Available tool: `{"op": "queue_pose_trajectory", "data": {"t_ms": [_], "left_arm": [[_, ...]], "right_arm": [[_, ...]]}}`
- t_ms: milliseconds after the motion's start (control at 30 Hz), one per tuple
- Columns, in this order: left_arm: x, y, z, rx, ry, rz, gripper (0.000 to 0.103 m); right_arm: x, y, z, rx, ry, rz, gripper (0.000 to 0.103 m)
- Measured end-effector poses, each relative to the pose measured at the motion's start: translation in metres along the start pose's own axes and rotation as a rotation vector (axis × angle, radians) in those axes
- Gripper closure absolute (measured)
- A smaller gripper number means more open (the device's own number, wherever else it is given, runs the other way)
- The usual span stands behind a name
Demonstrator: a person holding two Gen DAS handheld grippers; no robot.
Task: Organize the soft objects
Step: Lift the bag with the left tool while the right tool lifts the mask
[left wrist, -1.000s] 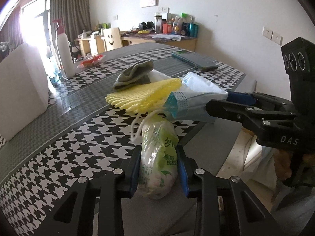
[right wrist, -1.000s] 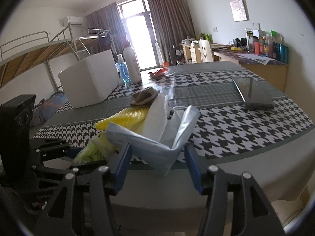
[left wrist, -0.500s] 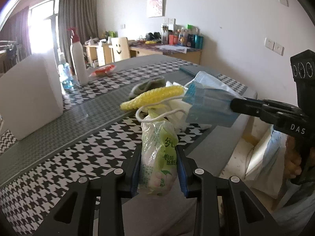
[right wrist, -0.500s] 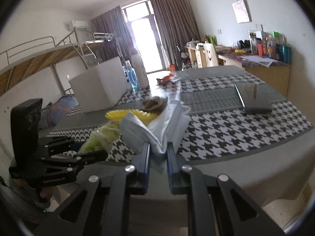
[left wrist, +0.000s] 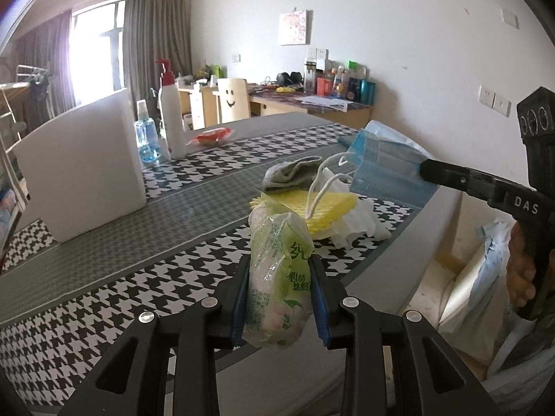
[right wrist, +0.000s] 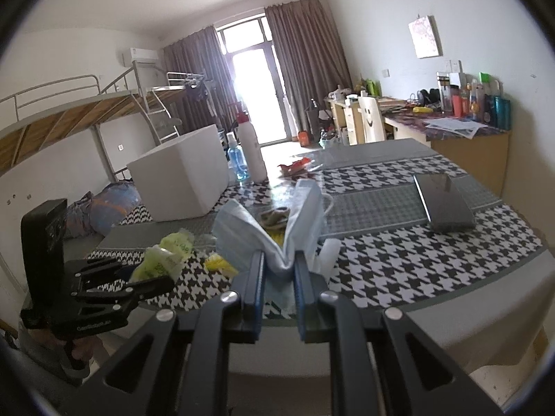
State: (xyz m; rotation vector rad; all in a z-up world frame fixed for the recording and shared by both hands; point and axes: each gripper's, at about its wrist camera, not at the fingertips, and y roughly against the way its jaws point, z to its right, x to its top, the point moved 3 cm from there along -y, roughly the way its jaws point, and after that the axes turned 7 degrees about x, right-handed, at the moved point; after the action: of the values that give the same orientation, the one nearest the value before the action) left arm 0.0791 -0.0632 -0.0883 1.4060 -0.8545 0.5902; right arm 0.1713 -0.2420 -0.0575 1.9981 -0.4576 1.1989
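A green tissue pack is clamped between the nearly closed jaws of the left gripper, held above the near edge of the bench; its long axis stands upright. A blue face mask is pinched by the right gripper, folded, its loose ends pointing up and away. On the bench a yellow cloth, a grey sock and white masks are piled. A white box stands further left.
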Motion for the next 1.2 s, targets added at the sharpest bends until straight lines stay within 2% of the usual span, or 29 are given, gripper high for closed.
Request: {"op": "queue_pose_trajectory", "data": {"t_ms": [400, 1200], "left_arm": [[0.002, 0.014, -0.021, 0.042, 0.027, 0.045, 0.069], [0.042, 0.025, -0.062, 0.141, 0.084, 0.126, 0.069]], "right_arm": [[0.014, -0.007, -0.017, 0.024, 0.031, 0.034, 0.084], [0.044, -0.04, -0.049, 0.075, 0.085, 0.048, 0.084]]}}
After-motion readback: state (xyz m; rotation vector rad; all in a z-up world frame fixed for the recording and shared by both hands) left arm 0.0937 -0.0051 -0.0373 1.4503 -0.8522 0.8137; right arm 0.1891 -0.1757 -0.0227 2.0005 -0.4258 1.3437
